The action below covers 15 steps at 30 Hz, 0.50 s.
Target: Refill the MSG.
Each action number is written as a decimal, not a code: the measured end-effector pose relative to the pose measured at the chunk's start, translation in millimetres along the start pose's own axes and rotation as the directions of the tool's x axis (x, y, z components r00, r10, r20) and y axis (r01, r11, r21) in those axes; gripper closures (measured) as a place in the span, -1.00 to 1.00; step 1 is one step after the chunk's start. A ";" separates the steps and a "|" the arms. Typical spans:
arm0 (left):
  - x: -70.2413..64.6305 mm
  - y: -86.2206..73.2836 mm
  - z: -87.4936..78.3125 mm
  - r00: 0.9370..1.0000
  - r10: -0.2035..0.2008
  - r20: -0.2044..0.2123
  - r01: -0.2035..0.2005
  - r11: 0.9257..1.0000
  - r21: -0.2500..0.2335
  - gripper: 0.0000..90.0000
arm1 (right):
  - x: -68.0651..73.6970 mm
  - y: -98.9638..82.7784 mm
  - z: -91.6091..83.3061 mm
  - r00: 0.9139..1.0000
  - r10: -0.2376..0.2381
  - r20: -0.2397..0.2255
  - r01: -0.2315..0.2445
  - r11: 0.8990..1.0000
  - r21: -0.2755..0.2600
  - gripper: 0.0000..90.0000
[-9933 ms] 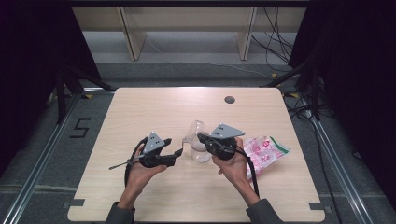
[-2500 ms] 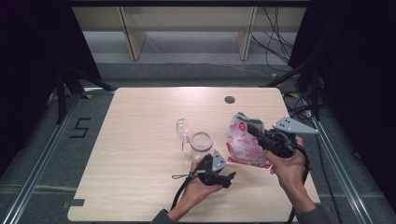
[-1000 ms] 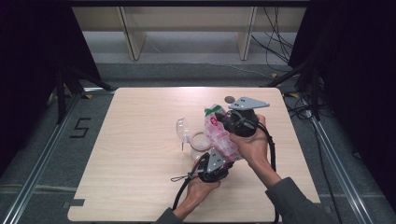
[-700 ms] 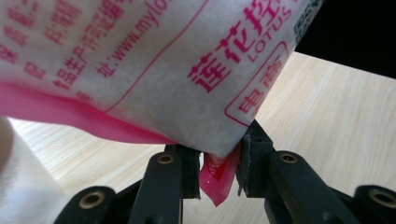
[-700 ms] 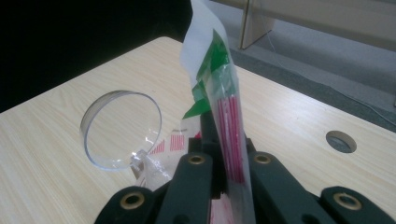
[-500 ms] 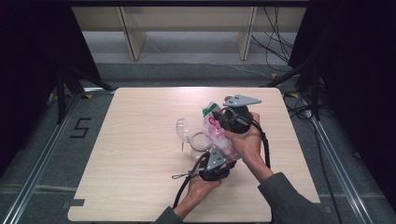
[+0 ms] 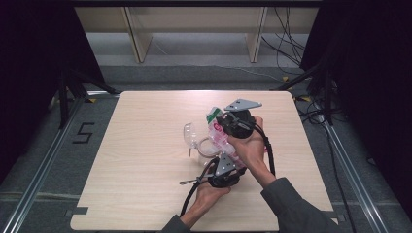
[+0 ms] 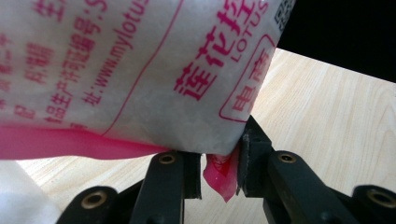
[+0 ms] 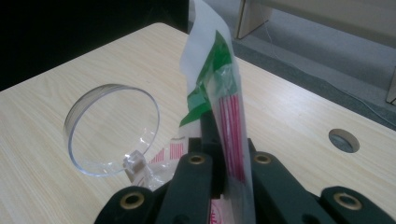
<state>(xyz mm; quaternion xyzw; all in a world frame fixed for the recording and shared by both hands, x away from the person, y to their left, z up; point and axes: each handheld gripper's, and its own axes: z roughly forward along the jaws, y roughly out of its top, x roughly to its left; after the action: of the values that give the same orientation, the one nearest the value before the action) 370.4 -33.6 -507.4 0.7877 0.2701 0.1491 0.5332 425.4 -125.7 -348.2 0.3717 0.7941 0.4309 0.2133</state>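
Observation:
A pink and white printed plastic bag (image 7: 217,132) with a green top hangs between my two grippers over the table's middle. My right gripper (image 7: 225,127) is shut on the bag's upper edge (image 9: 231,112), which stands up between its jaws. My left gripper (image 7: 228,164) is below it, near the person, shut on the bag's pink bottom corner (image 8: 219,176); the printed face of the bag (image 8: 140,70) looms above its jaws. Just left of the bag stands a clear round jar (image 7: 206,148), its hinged lid (image 7: 189,133) flipped open. The lid (image 9: 112,128) is close in the right gripper view.
The wooden table (image 7: 145,184) has a round cable hole (image 9: 344,140) at the back. Behind it stand shelf legs (image 7: 137,34); a floor mark "5" (image 7: 83,132) and metal rails (image 7: 39,170) lie to the left. Cables trail on the right.
My right gripper has carried the bag's top a little to the left, toward the jar. The left gripper has kept still at the bag's bottom corner.

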 end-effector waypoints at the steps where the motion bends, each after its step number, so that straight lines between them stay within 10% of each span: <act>1: 0.0 0.0 0.0 1.000 0.000 0.000 0.000 1.000 0.000 0.65 | 0.0 0.0 0.0 1.000 0.000 0.000 0.000 1.000 0.000 1.00; 15: 2.2 -0.2 2.2 1.000 0.015 0.020 -0.015 1.000 0.012 0.65 | 6.1 2.0 12.0 0.998 -0.058 0.015 0.058 0.997 0.048 1.00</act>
<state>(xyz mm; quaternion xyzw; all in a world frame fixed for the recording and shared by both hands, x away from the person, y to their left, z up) 373.3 -33.9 -508.6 0.7943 0.2598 0.1438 0.5300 430.3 -114.0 -353.1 0.3571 0.8128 0.4023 0.2234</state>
